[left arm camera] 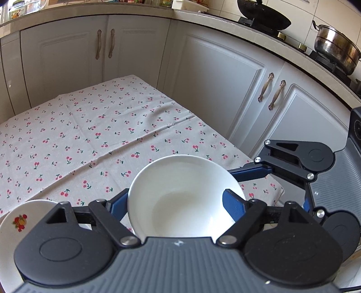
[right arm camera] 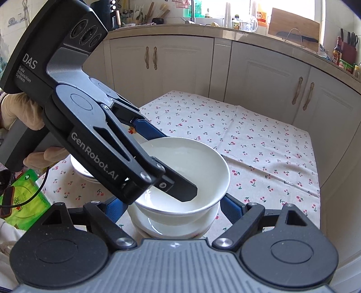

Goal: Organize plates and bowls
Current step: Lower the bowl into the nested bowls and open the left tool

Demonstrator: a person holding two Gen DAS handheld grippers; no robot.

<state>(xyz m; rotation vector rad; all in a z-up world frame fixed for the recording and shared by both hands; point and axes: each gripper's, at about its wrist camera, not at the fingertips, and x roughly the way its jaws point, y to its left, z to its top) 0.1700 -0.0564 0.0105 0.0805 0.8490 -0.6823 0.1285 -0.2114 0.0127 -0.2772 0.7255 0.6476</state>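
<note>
A plain white bowl (left arm camera: 180, 198) sits between the blue fingers of my left gripper (left arm camera: 178, 202), which is shut on its rim. In the right wrist view the same bowl (right arm camera: 203, 171) hangs just above a stack of white bowls (right arm camera: 176, 227), with one left finger (right arm camera: 180, 189) inside it. My right gripper (right arm camera: 173, 209) is open, its blue fingers on either side of the stack, touching nothing I can see. A white plate with a fruit print (left arm camera: 15, 227) lies at the left, and stacked plates (right arm camera: 83, 171) show behind the left gripper.
The table wears a cherry-print cloth (left arm camera: 101, 135). White cabinets (left arm camera: 214, 90) stand close behind it. A wok (left arm camera: 264, 15) and a steel pot (left arm camera: 336, 49) sit on the stove. A green packet (right arm camera: 24, 198) lies at the table's left edge.
</note>
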